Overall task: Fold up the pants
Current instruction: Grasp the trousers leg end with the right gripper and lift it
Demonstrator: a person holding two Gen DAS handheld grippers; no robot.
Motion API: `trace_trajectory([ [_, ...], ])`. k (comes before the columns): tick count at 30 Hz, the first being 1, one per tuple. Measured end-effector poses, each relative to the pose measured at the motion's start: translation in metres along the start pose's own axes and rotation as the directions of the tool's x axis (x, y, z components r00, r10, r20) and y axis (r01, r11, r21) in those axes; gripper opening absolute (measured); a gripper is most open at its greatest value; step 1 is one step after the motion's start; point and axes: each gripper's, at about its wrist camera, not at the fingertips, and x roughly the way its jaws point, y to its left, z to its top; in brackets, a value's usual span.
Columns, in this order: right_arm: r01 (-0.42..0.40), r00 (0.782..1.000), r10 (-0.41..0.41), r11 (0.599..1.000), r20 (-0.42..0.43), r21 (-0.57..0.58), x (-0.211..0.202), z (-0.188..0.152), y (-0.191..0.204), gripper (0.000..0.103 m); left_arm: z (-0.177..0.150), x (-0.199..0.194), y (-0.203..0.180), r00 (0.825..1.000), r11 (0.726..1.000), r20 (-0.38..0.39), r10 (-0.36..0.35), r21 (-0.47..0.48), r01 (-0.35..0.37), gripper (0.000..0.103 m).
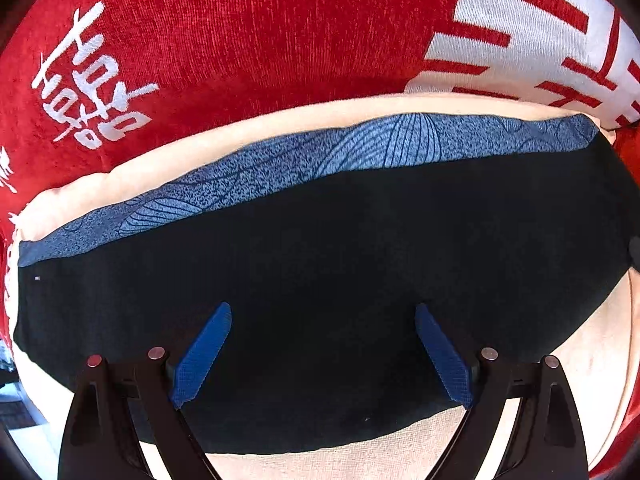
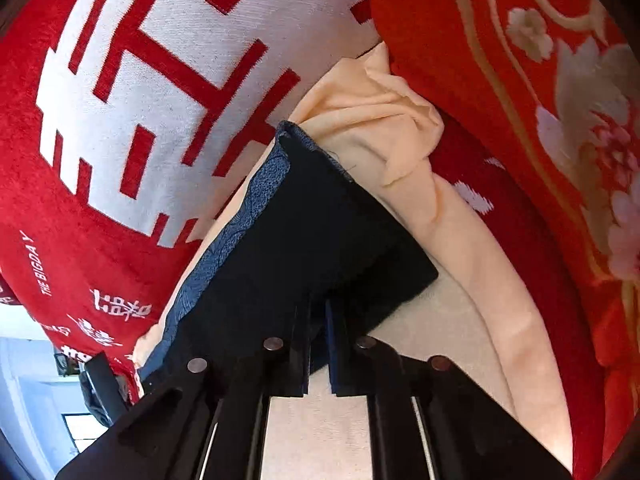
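Observation:
The pants (image 1: 340, 264) are dark navy with a lighter blue patterned layer (image 1: 304, 156) showing along their far edge. They lie folded flat on a cream cushion (image 1: 168, 160). My left gripper (image 1: 322, 312) is open, its blue pads (image 1: 202, 354) spread wide just above the near part of the pants, holding nothing. In the right wrist view the pants (image 2: 316, 232) run away from me as a folded strip. My right gripper (image 2: 318, 308) is shut on the near corner of the pants, with dark cloth between the fingertips (image 2: 338, 344).
A red pillow with white lettering (image 1: 224, 40) and a red-and-white patterned pillow (image 2: 160, 92) stand behind the cushion. A red floral blanket (image 2: 540, 100) lies at the right. Cream fabric (image 2: 384, 120) is bunched beyond the pants' far corner.

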Motion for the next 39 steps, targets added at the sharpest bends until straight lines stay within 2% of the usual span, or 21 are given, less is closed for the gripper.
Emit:
trace_trajectory([
  [1,-0.015,1.0,0.015,1.0,-0.007,0.014,-0.001,-0.004,-0.003,0.021,0.0,-0.002,0.0,1.0,1.0,0.003,0.0,0.002,0.0,0.094],
  [4,-0.111,0.993,0.116,0.987,-0.035,0.119,0.0,-0.027,-0.022,0.034,0.002,-0.012,0.003,0.999,1.0,0.032,-0.016,0.003,0.016,0.094],
  [7,-0.144,0.987,0.154,0.973,-0.042,0.178,0.009,-0.044,-0.035,0.037,0.008,-0.012,0.004,0.998,1.0,0.051,-0.021,0.007,0.02,0.094],
  [9,-0.161,0.986,0.167,0.967,-0.015,0.196,0.01,-0.046,-0.038,0.037,0.012,-0.003,0.001,0.999,1.0,0.03,-0.01,0.003,0.01,0.094],
  [13,-0.115,0.993,0.109,0.985,0.055,0.13,-0.008,-0.036,-0.028,0.037,0.011,0.003,-0.006,0.999,1.0,0.037,-0.018,-0.003,0.018,0.094],
  [17,-0.093,0.996,0.09,0.986,0.026,0.14,0.003,-0.015,-0.026,0.037,0.007,0.003,-0.02,0.999,1.0,0.034,-0.014,0.009,0.014,0.094],
  [18,-0.095,0.995,0.094,0.983,0.014,0.155,0.007,-0.011,-0.028,0.027,0.007,0.003,-0.02,0.999,1.0,0.03,-0.014,0.01,0.014,0.094],
  [19,-0.111,0.994,0.11,0.98,0.016,0.166,0.007,-0.007,-0.027,0.005,0.007,0.002,-0.021,1.0,1.0,0.027,-0.013,0.013,0.013,0.094],
  [23,-0.087,0.996,0.085,0.99,0.023,0.114,-0.001,-0.013,-0.021,0.005,-0.006,-0.002,-0.033,0.999,0.998,0.034,-0.013,0.061,0.011,0.094],
  [24,-0.078,0.997,0.077,0.991,0.012,0.111,0.001,-0.014,-0.024,0.01,-0.008,-0.002,-0.033,0.999,0.998,0.041,-0.016,0.06,0.013,0.094],
  [26,-0.082,0.997,0.083,0.988,-0.002,0.134,0.001,-0.016,-0.032,0.012,-0.008,-0.002,-0.032,0.999,0.999,0.03,-0.026,0.039,0.025,0.094],
  [27,-0.106,0.994,0.107,0.986,0.0,0.131,-0.003,-0.017,-0.032,0.02,-0.007,-0.002,-0.032,0.999,0.999,0.024,-0.03,0.027,0.03,0.094],
  [28,-0.133,0.991,0.134,0.983,0.004,0.123,-0.007,-0.02,-0.03,0.034,-0.007,-0.003,-0.031,0.999,0.999,0.02,-0.033,0.018,0.033,0.094],
  [30,-0.163,0.987,0.163,0.978,0.01,0.126,-0.011,-0.026,-0.029,0.049,-0.006,-0.008,-0.031,0.998,0.999,0.033,-0.05,0.004,0.05,0.094],
  [32,-0.176,0.984,0.177,0.972,0.005,0.154,-0.007,-0.034,-0.032,0.049,-0.004,-0.011,-0.035,0.996,0.998,0.063,-0.068,-0.003,0.069,0.094],
  [34,-0.183,0.983,0.183,0.965,0.015,0.19,0.0,-0.04,-0.04,0.049,-0.006,-0.005,-0.042,0.996,0.997,0.049,-0.073,0.007,0.073,0.094],
  [39,-0.254,0.966,0.238,0.947,0.101,0.196,0.007,-0.036,-0.042,0.049,-0.015,0.002,-0.047,0.993,0.996,0.081,-0.089,-0.006,0.089,0.094],
])
